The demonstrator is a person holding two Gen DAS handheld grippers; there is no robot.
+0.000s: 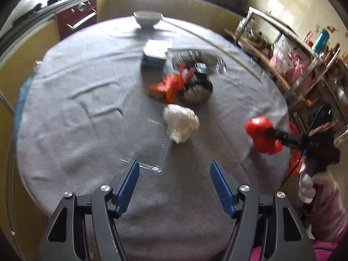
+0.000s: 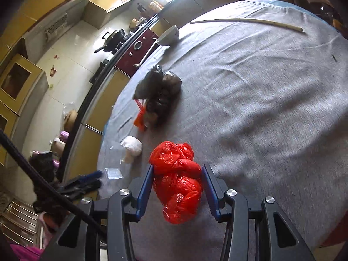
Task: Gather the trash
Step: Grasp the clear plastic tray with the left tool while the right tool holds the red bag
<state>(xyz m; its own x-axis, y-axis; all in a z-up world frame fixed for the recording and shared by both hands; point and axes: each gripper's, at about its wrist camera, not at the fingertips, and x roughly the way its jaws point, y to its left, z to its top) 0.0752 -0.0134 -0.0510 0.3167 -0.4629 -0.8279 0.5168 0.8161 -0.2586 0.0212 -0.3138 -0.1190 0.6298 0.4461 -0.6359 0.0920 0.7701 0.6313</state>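
Left wrist view: left gripper (image 1: 174, 171) with blue fingers (image 1: 128, 184) apart, nothing between them — hanging over the round grey-cloth worktop (image 1: 71, 113). Just ahead of the left finger, a clear plastic wrapper (image 1: 158, 154) lies flat, touching a crumpled white plastic bag (image 1: 181, 122). Farther back: a torn orange wrapper (image 1: 168, 86) against a dark bagged bundle (image 1: 199, 87), then a white-and-blue box (image 1: 155, 53), a white ceramic bowl (image 1: 148, 18) at the far edge. At right, the right gripper (image 1: 268, 132) carries a crumpled red plastic bag (image 1: 261, 136); a white-gloved hand (image 1: 306, 187) holds its handle.

Right wrist view: right gripper (image 2: 177, 169) fingers clamped on the red bag (image 2: 178, 180) from both sides, above the cloth. A long pale stick (image 2: 245, 22) lies near the far rim.
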